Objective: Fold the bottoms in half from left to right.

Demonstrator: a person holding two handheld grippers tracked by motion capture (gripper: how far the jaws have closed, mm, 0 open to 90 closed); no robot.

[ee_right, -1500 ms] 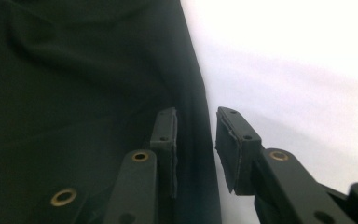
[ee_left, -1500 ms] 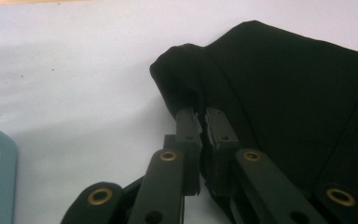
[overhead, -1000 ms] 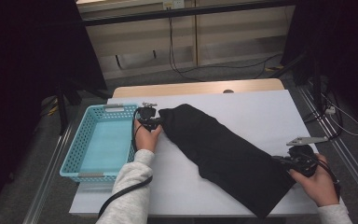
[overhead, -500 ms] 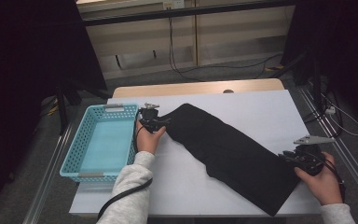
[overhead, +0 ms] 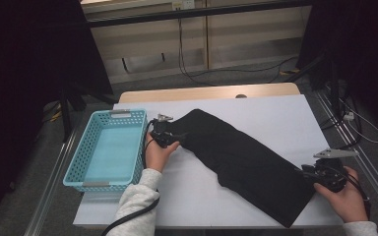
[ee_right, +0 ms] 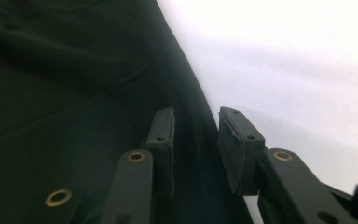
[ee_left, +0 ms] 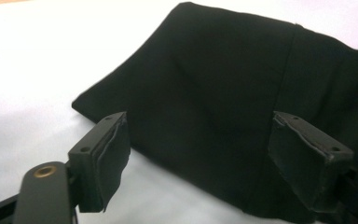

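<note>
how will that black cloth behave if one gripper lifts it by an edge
The black cloth lies flat with soft creases, so it will probably droop and fold rather than hold shape. It looks thin, likely light. Pushed across the smooth white table, it may bunch up instead of sliding whole.

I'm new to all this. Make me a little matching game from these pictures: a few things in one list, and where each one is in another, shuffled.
Things:
1. black garment
2. turquoise basket
3. left gripper
4. right gripper

Places:
A. at the garment's near right edge
B. at the table's left side, nothing in it
C. spread slantwise across the white table
D. at the garment's far left end

Pairs: 1-C, 2-B, 3-D, 4-A
</note>
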